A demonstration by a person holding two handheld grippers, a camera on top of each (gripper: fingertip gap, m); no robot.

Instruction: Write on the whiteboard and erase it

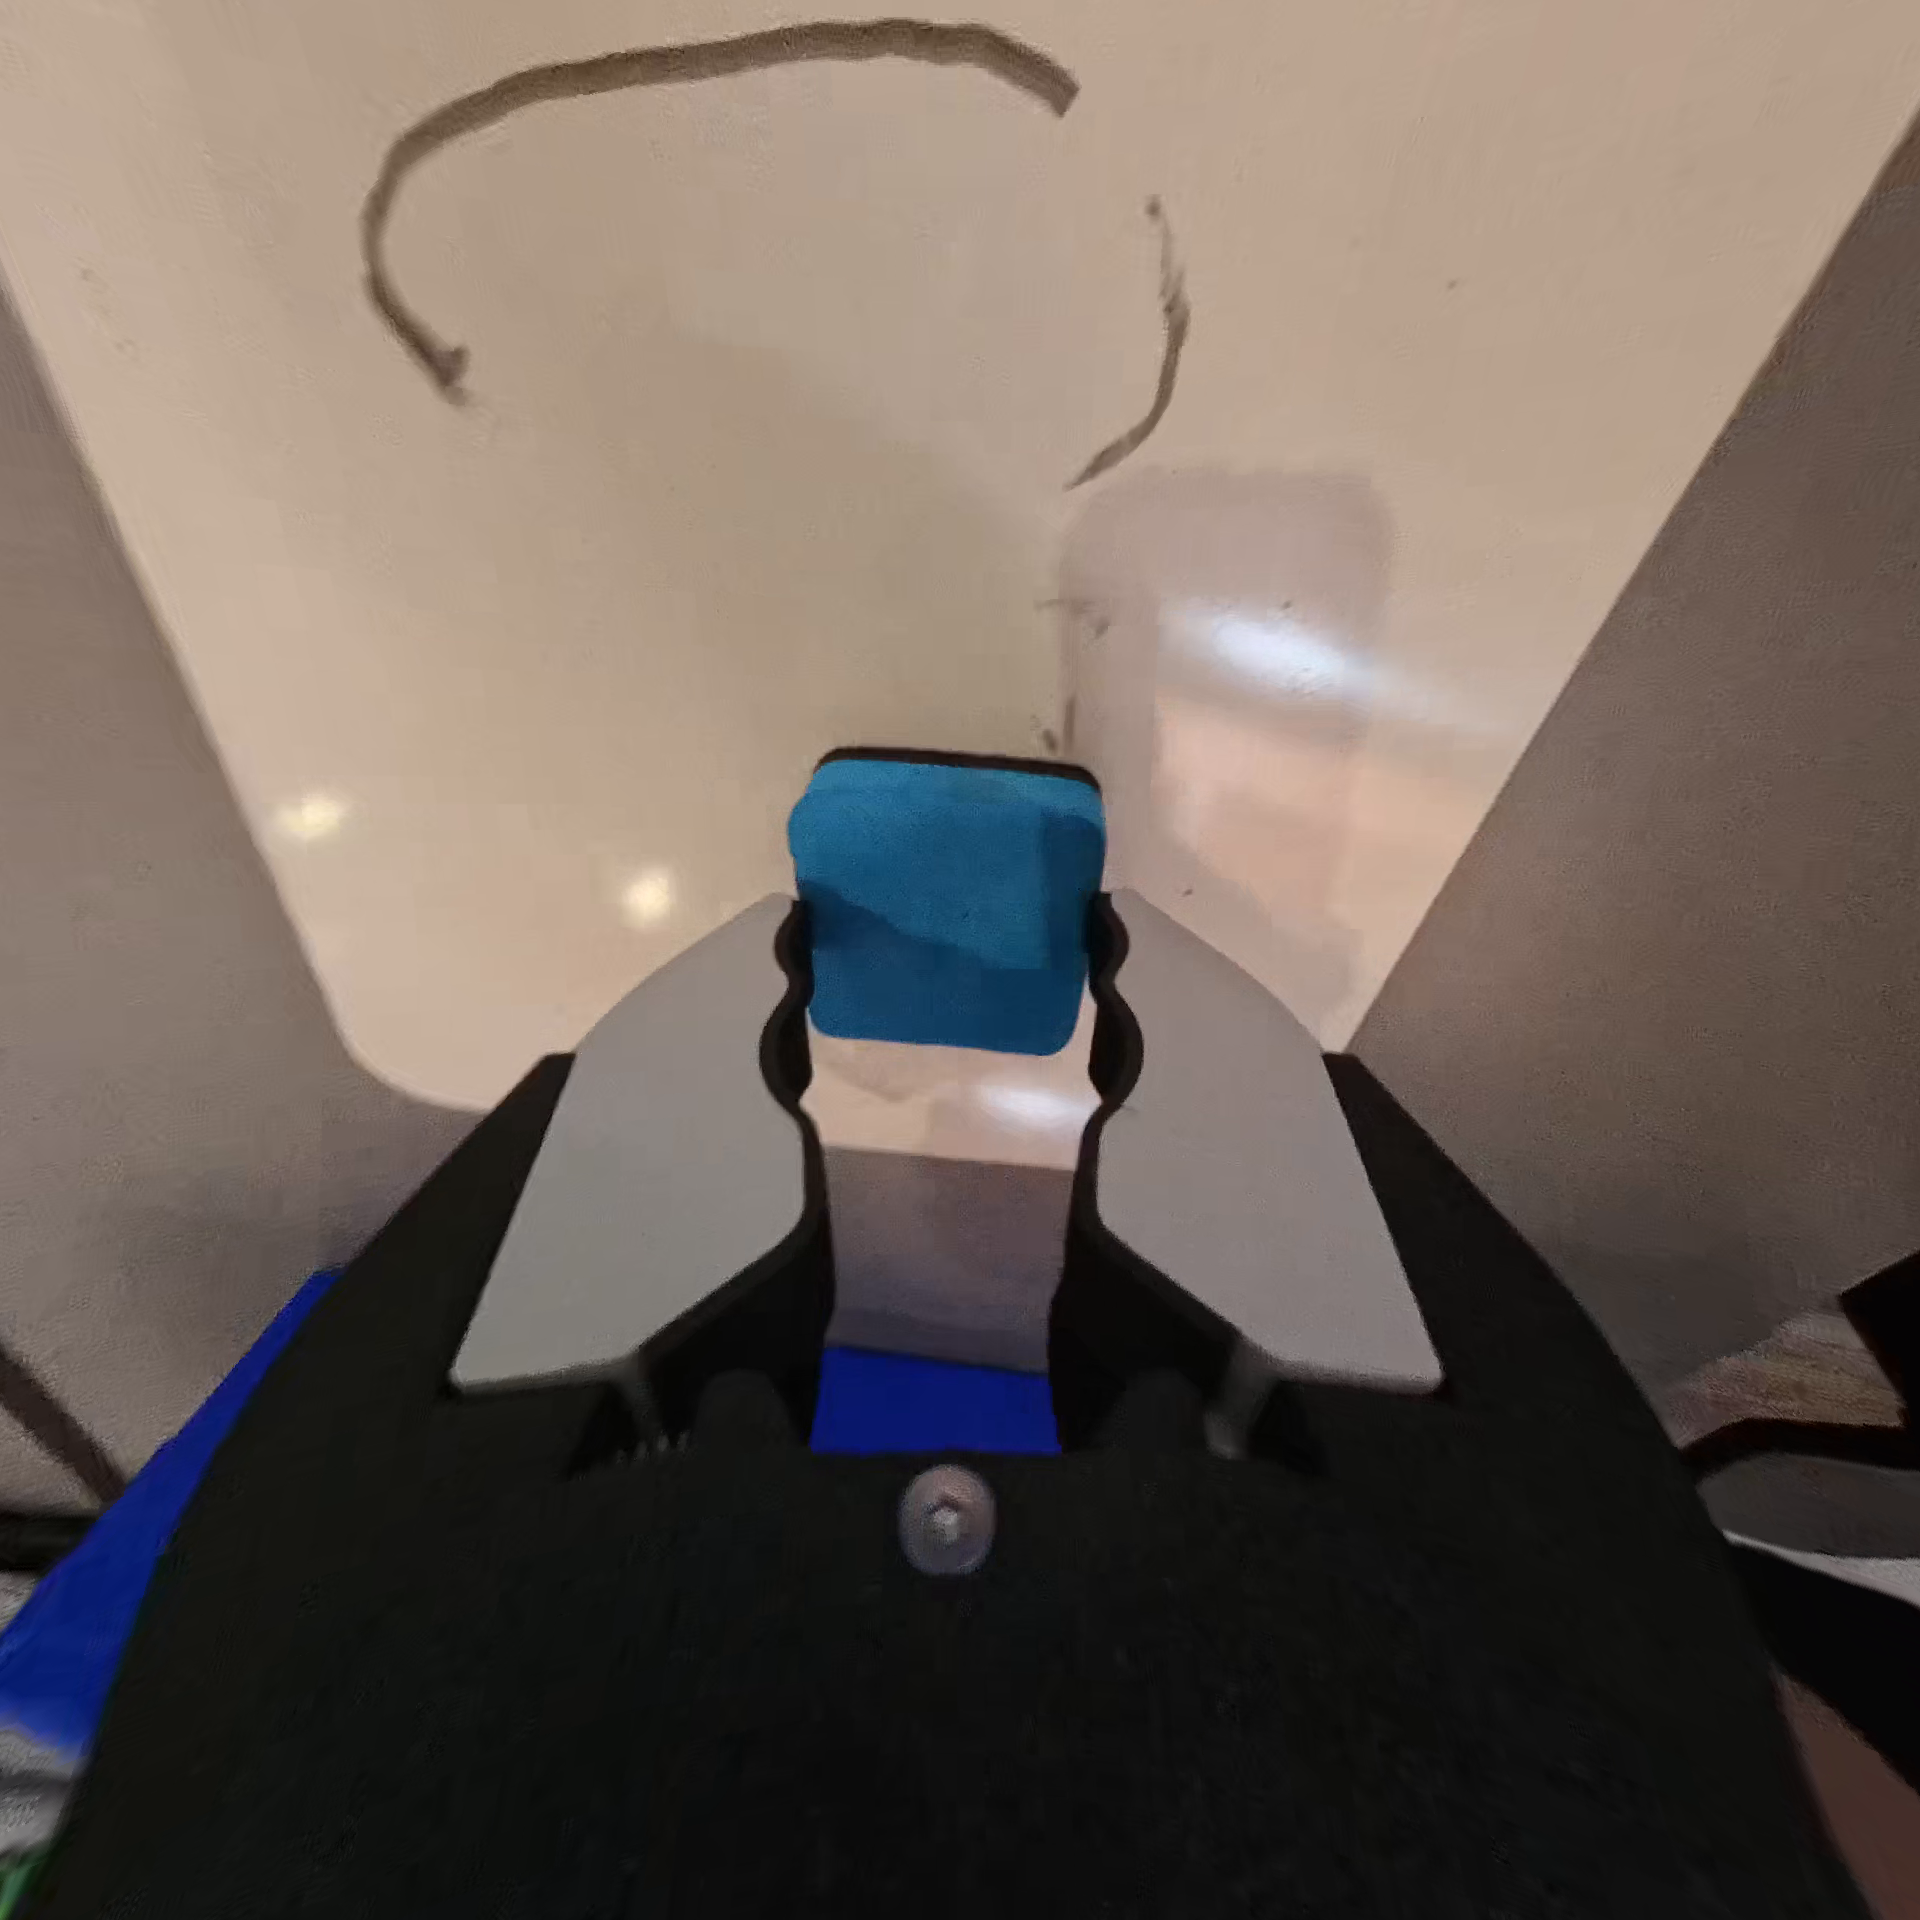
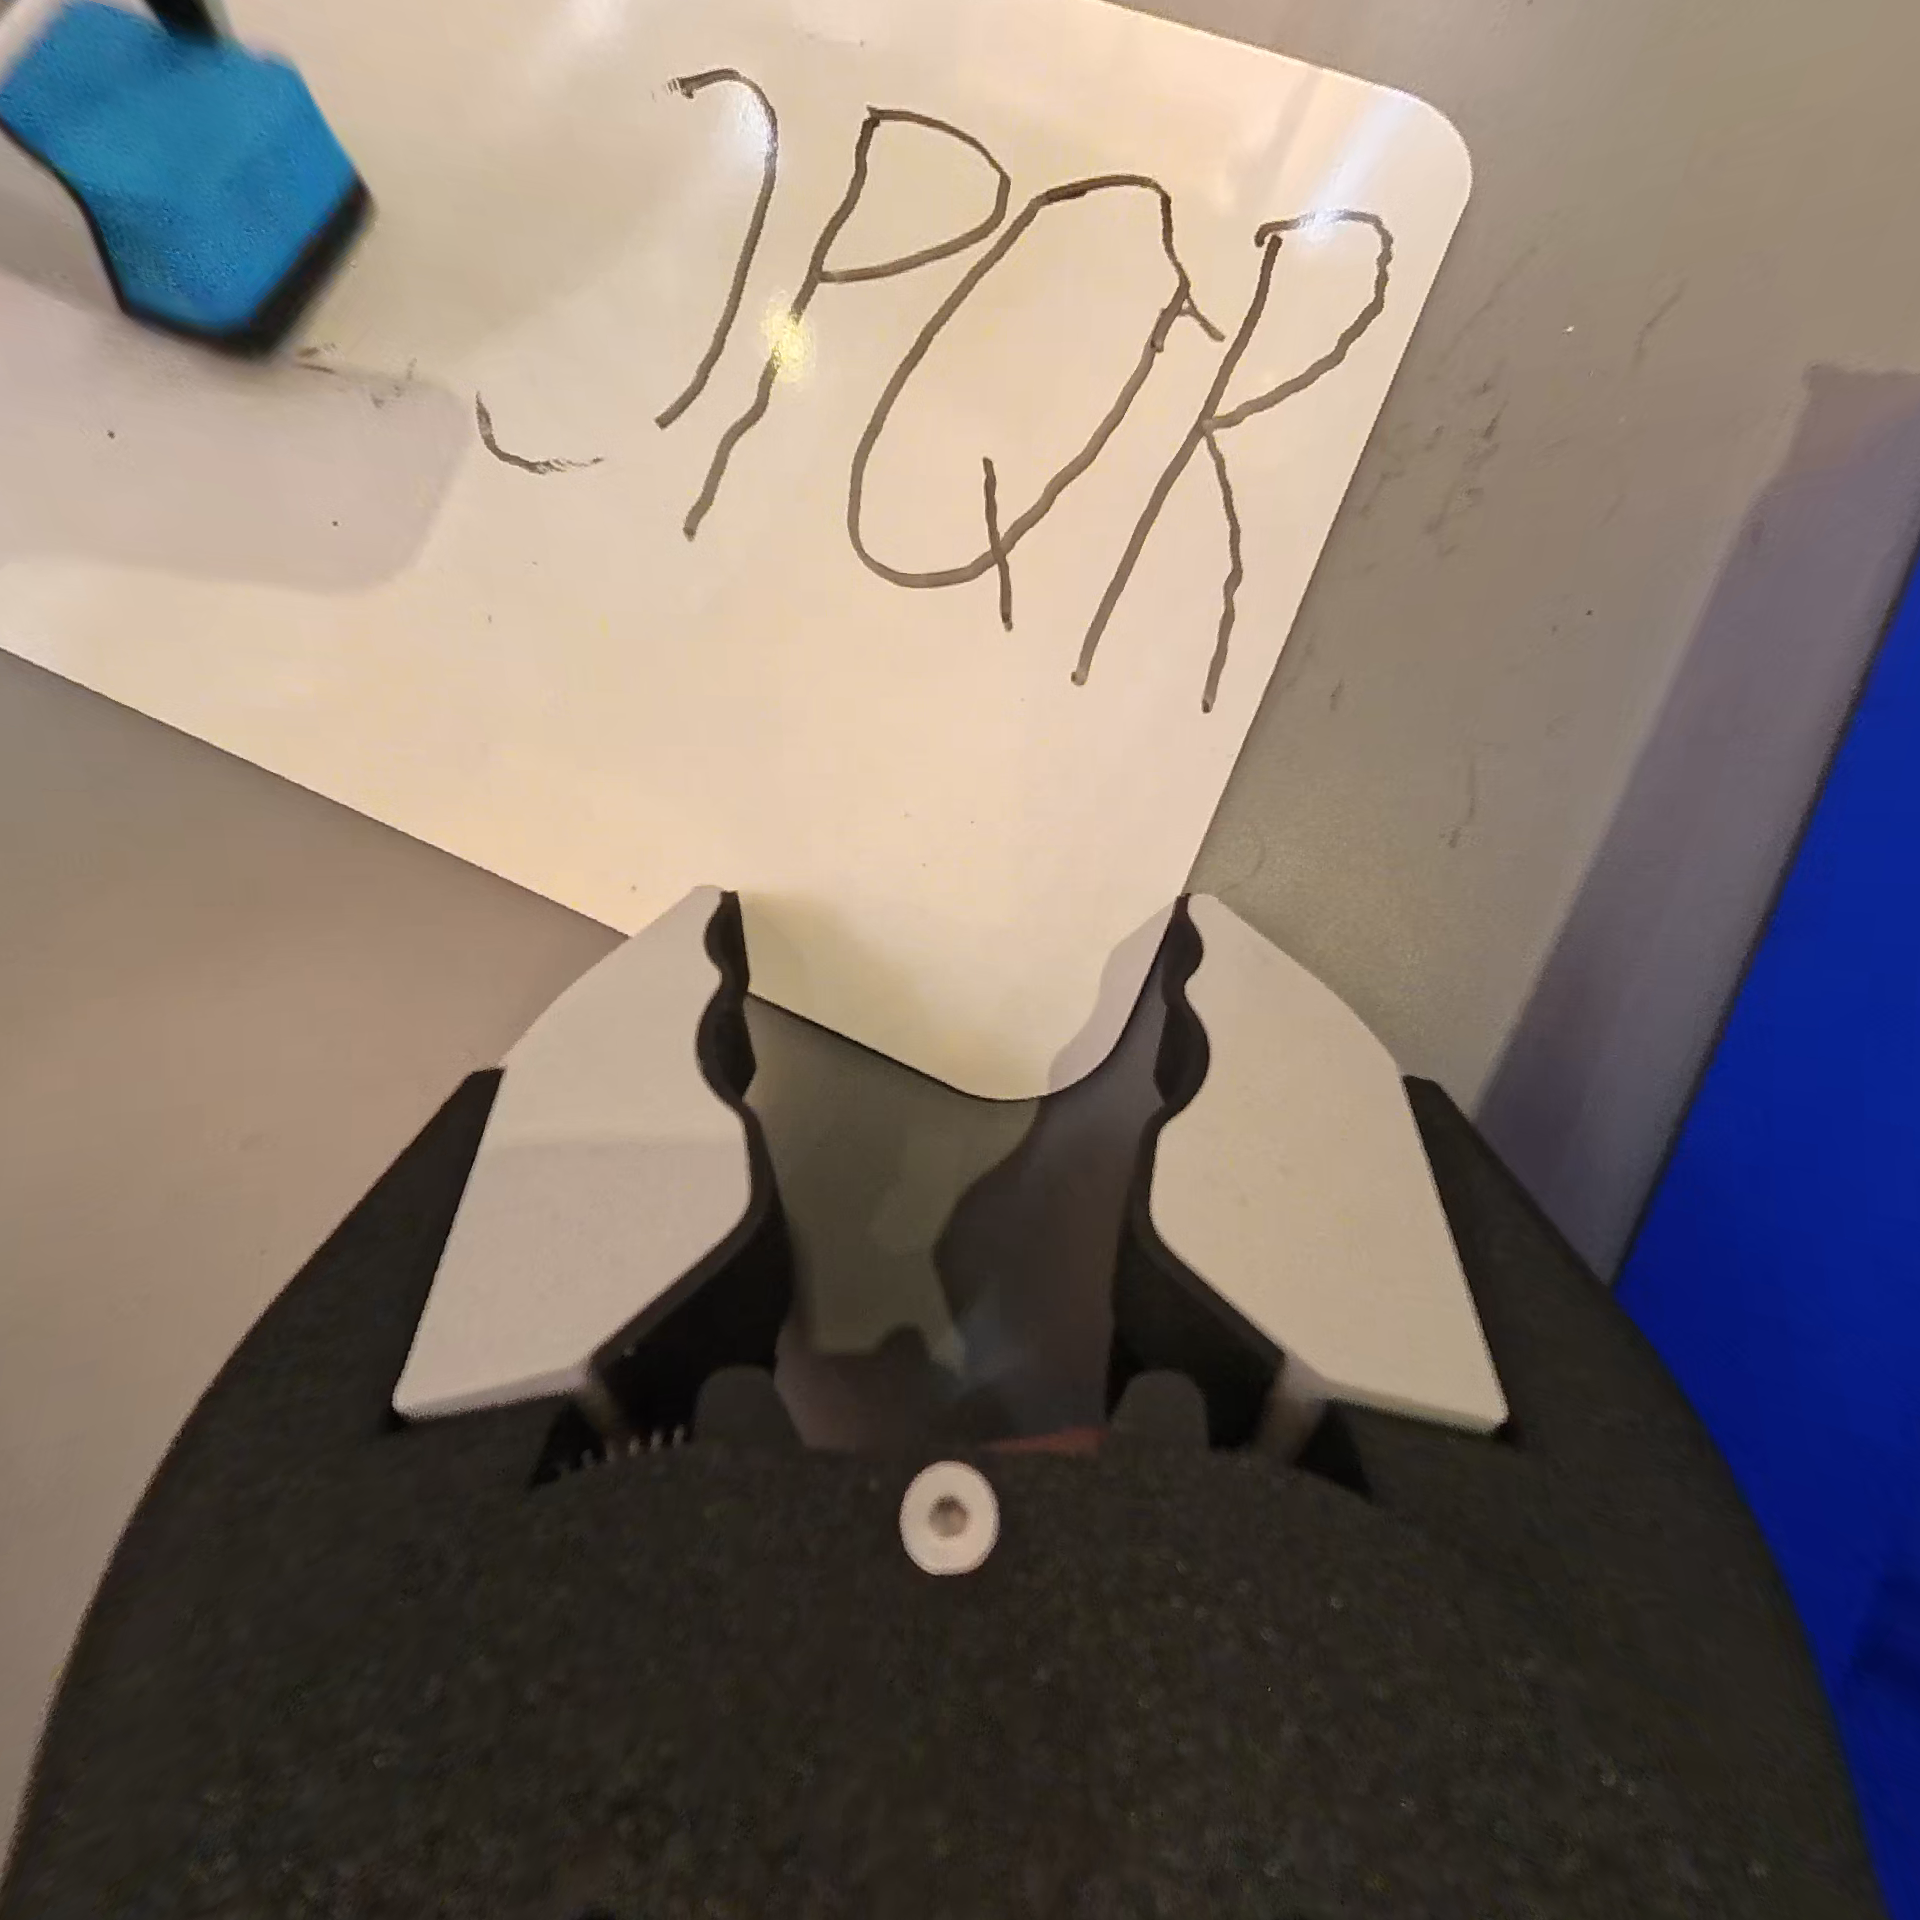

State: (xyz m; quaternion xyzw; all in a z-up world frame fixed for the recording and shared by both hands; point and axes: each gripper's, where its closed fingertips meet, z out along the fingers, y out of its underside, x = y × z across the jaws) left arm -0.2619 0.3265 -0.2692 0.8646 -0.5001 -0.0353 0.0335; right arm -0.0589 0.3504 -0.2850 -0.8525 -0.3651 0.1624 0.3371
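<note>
A white whiteboard (image 1: 675,571) lies flat on a grey table. My left gripper (image 1: 941,925) is shut on a blue eraser (image 1: 935,852) with a black base, held against the board. Black marker strokes (image 1: 707,57) curve ahead of it, and a smeared wiped patch (image 1: 1226,675) lies to its right. In the right wrist view the whiteboard (image 2: 831,748) bears black handwritten marks (image 2: 1039,364), partly wiped away at their left end. The eraser (image 2: 177,177) shows at the top left. My right gripper (image 2: 956,914) is open and empty over the board's near rounded corner.
The grey table (image 2: 260,831) surrounds the board. A blue surface (image 2: 1818,935) lies beyond the table's right edge. Blue also shows below my left gripper (image 1: 914,1392). Dark objects (image 1: 1870,1340) sit at the right edge of the left wrist view.
</note>
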